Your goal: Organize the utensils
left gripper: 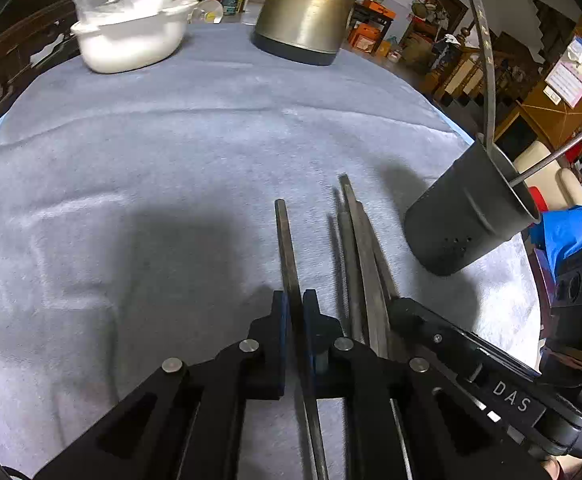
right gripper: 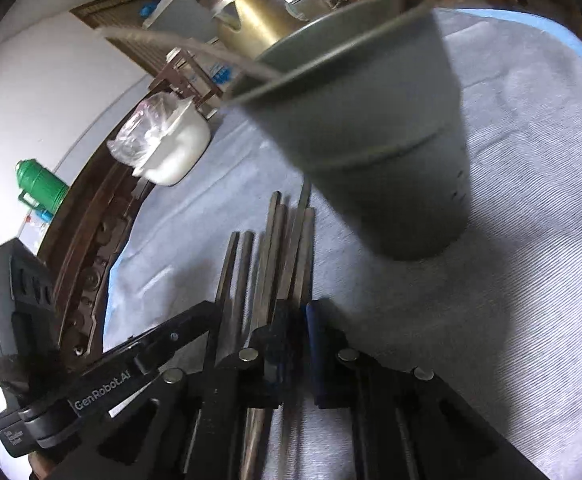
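My left gripper [left gripper: 294,304] is shut on one flat metal utensil handle [left gripper: 286,248] just above the blue-grey cloth. Right of it lie several more metal handles [left gripper: 361,248] in a bundle. My right gripper [right gripper: 295,312] is shut on handles of that bundle [right gripper: 291,248]; its arm also shows in the left wrist view [left gripper: 471,356]. A dark grey holder cup [left gripper: 471,212] stands at the right with two utensils [left gripper: 485,52] in it. In the right wrist view the cup [right gripper: 375,128] is close ahead, just beyond the handle tips.
A brass-coloured kettle [left gripper: 307,8] and a white lidded pot [left gripper: 131,36] with a plastic bag stand at the table's far side. The cloth [left gripper: 151,152] covers the table. The table's right edge runs just past the cup. A green flask [right gripper: 41,186] stands off the table.
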Demonstrator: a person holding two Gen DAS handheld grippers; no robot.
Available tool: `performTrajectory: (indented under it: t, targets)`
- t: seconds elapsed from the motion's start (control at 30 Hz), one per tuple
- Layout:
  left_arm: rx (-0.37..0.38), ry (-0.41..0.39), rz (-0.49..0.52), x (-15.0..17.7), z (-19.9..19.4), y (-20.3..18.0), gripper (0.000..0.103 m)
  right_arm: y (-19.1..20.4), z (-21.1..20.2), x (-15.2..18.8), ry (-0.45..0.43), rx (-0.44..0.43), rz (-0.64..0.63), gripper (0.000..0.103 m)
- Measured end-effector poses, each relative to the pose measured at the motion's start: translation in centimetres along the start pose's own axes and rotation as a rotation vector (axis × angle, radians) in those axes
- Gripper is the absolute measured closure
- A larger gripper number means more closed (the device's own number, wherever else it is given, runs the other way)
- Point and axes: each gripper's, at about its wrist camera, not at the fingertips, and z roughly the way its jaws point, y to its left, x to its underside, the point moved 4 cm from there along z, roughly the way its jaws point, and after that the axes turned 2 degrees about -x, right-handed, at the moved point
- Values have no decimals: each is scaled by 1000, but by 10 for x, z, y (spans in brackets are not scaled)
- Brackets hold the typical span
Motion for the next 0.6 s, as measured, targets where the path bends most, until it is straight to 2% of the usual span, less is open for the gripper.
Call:
performTrajectory:
  t: [0.2,0.33,0.53,0.6]
  targets:
    - [-26,-2,-51,12,-19,30,97,11,-3,10,8,-50,1,96]
    - [-30,-1,-59,27,-34,42,97,30,3,25,54,-93,-20,97]
    - [-3,1,-39,35,-43,42,97,36,-13,29,5,-64,-48,97]
    - [-7,2,-19,35,-43,41,97,28,-26,25,-22,-16,-56,97]
